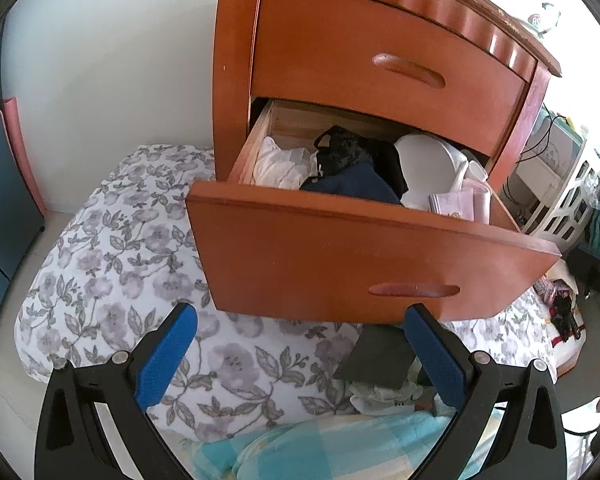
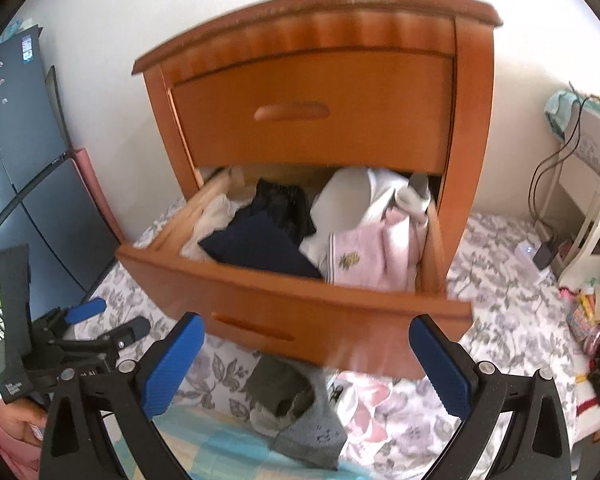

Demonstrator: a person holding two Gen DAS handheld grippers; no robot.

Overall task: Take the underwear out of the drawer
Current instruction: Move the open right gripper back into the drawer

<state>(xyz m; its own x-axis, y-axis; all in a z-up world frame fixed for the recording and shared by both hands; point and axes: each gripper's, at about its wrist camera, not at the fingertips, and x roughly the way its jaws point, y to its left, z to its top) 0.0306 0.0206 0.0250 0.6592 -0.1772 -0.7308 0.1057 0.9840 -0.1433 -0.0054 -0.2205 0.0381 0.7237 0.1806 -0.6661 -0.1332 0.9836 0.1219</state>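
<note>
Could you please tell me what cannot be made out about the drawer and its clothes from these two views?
- Back of the open lower drawer: hidden under the shut upper drawer, both views.
- Clothes beneath the navy garment and pink garment: covered, both views.
- Pile on the floral bedding, the grey garment uppermost: partly behind the right gripper; in the left wrist view, behind the left gripper.
- Nightstand top: cut off at the frame edge.

A floral grey-and-white quilt (image 1: 112, 264) is lying on the floor beside a dark blue cabinet (image 2: 24, 184), while black cables (image 2: 556, 168) are hanging over a white shelf unit (image 2: 592, 232).
</note>
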